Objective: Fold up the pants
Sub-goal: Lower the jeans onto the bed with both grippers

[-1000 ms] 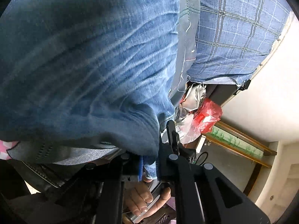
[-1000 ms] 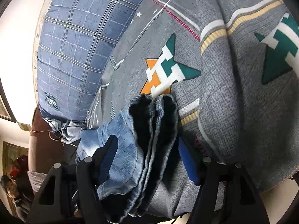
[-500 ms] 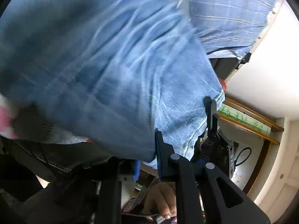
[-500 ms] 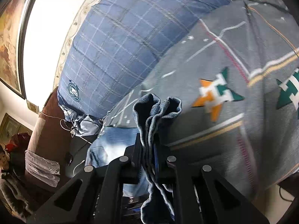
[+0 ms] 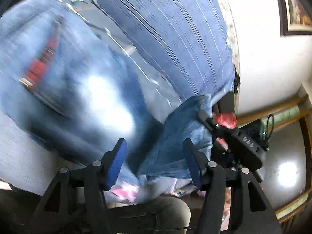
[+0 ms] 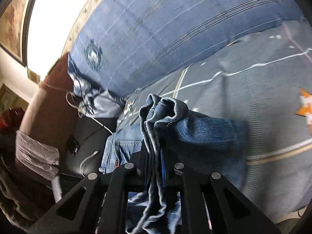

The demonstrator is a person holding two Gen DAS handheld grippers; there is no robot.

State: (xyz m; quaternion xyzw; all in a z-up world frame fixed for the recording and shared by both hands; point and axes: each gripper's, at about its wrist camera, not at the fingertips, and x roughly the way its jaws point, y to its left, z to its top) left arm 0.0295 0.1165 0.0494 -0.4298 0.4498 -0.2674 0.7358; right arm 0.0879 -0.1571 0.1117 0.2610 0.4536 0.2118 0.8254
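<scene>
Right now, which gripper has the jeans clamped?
The right gripper: its fingers are shut on bunched jeans. The left gripper is spread open, gripping nothing.

L claw [image 5: 154,161] spread wide w/ blurred denim pants [image 5: 81,78] between its blue pads, plaid pillow [image 5: 175,39] behind.

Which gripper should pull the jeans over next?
Right. The right gripper is shut on the blue denim jeans; the left gripper is open, holding nothing.
</scene>
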